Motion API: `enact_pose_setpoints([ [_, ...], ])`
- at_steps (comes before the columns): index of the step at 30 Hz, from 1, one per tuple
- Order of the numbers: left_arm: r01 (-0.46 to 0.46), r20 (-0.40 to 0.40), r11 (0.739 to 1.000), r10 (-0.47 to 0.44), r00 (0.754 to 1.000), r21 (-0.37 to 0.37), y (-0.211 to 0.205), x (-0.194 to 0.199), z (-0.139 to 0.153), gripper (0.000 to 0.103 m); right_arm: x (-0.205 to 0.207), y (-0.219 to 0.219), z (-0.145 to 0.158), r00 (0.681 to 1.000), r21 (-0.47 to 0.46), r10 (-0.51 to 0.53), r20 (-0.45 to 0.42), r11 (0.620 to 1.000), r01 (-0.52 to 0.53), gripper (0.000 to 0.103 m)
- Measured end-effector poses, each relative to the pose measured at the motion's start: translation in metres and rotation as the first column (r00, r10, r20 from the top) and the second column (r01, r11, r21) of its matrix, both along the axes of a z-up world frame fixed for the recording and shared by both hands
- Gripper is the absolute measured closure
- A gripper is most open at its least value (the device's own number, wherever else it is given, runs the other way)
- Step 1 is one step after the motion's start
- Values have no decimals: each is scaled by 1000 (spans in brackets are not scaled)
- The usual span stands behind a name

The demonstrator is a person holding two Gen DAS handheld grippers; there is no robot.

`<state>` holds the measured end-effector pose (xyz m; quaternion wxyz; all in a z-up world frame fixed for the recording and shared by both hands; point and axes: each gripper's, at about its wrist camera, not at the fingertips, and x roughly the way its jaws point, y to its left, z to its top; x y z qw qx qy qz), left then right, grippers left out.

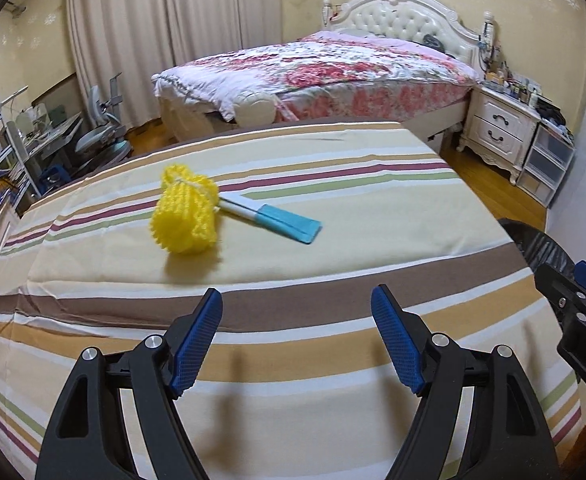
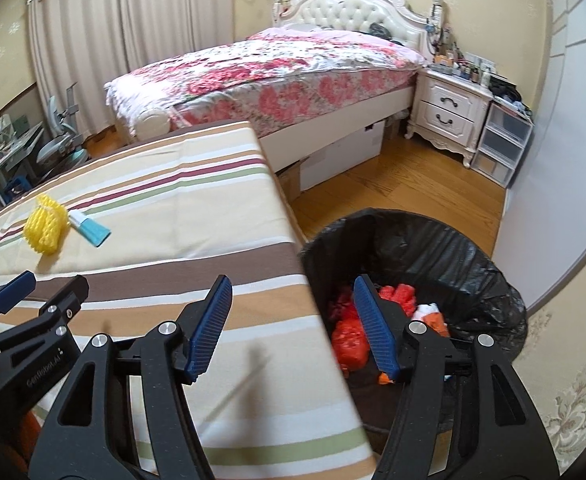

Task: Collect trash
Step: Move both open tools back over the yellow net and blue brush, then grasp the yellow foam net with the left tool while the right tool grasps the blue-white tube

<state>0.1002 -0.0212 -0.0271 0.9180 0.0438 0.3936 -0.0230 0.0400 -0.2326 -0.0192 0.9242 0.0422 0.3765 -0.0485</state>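
Observation:
A yellow foam fruit net (image 1: 187, 214) lies on the striped tablecloth (image 1: 333, 208), with a blue and white wrapper (image 1: 277, 220) beside it on its right. Both also show in the right wrist view: the net (image 2: 45, 226) and the wrapper (image 2: 89, 228). My left gripper (image 1: 297, 336) is open and empty, above the near part of the table, well short of the net. My right gripper (image 2: 291, 324) is open and empty, over the table's right edge and the black-lined trash bin (image 2: 473, 264), which holds red and white trash (image 2: 351, 340).
A bed with a floral cover (image 1: 333, 68) stands behind the table. A white nightstand (image 2: 445, 112) and plastic drawers (image 2: 501, 144) stand by the right wall. Desk, chair and shelves (image 1: 53, 132) are at the left. Wooden floor (image 2: 393, 184) lies between table and bed.

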Motion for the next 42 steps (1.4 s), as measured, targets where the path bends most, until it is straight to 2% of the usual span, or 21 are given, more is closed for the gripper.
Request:
enact_pose_setpoints([
  [10, -101, -15, 995, 101, 995, 4, 50, 23, -5, 29, 30, 58, -13, 991, -3, 129, -45, 992, -130, 41],
  [20, -117, -16, 993, 117, 993, 0, 63, 59, -6, 29, 50, 74, -18, 985, -12, 155, -75, 988, -156, 41],
  [22, -107, -9, 994, 107, 994, 7, 65, 59, -6, 37, 52, 79, -18, 984, -17, 163, -76, 986, -165, 41],
  [24, -89, -27, 996, 90, 996, 8, 67, 61, -9, 55, 56, 83, -18, 981, -22, 175, -78, 984, -177, 41],
  [25, -83, -42, 997, 83, 996, -6, 68, 62, -10, 58, 58, 86, -18, 980, -25, 183, -80, 982, -185, 41],
  [27, -81, -41, 996, 80, 996, -23, 71, 62, -9, 59, 61, 92, -18, 977, -31, 196, -80, 980, -199, 41],
  [42, -122, -36, 992, 122, 992, 10, 106, 57, -7, 60, 88, 151, -19, 946, -54, 310, -98, 947, -316, 41],
])
